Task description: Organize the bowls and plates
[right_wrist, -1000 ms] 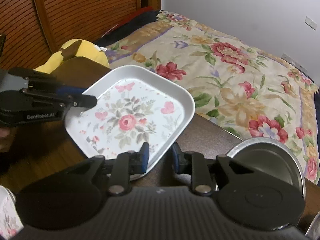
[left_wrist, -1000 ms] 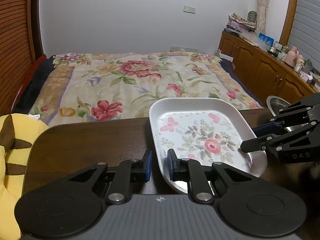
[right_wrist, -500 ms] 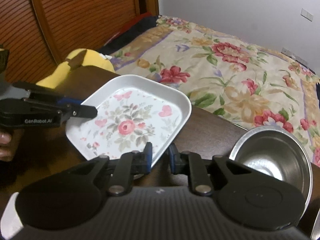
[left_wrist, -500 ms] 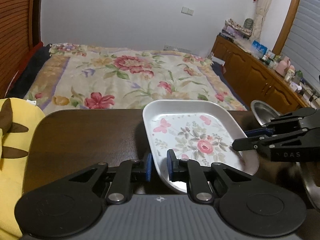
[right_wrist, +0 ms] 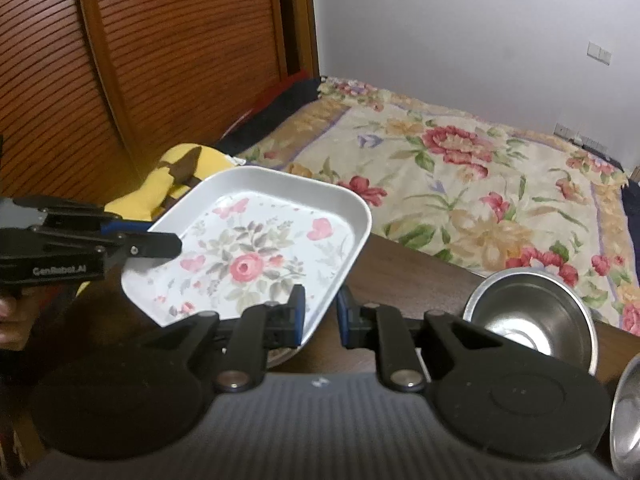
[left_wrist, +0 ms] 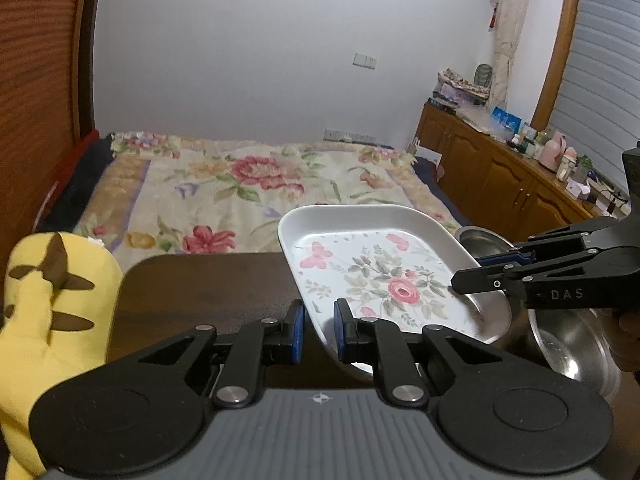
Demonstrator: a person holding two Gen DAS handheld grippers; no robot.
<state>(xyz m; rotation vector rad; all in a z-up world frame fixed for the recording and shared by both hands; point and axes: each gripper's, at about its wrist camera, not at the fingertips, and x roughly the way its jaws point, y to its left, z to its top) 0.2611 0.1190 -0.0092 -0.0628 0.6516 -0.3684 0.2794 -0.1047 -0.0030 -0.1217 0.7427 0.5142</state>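
Note:
A white rectangular plate [left_wrist: 384, 280] with a flower and butterfly print hangs tilted above the dark wooden table [left_wrist: 200, 284], held at two opposite edges. My left gripper [left_wrist: 320, 334] is shut on its near left rim. My right gripper [right_wrist: 320, 316] is shut on the opposite rim, and shows from the side in the left wrist view [left_wrist: 466, 280]. In the right wrist view the plate [right_wrist: 256, 256] has the left gripper [right_wrist: 166, 242] clamped on its far left edge. Two steel bowls [left_wrist: 572, 344] [left_wrist: 480, 240] stand below and right of the plate.
A steel bowl [right_wrist: 528, 308] stands on the table [right_wrist: 400, 268] right of the plate, another bowl's rim [right_wrist: 628, 420] at the frame's edge. A yellow plush toy [left_wrist: 52, 292] lies at the table's left end. A bed with a floral cover [left_wrist: 240, 184] is beyond; cabinets [left_wrist: 500, 184] stand at right.
The right gripper's jaws closed on the plate's rim. Both grippers then rose with the plate, lifting it off the table, and more of the steel bowls came into view.

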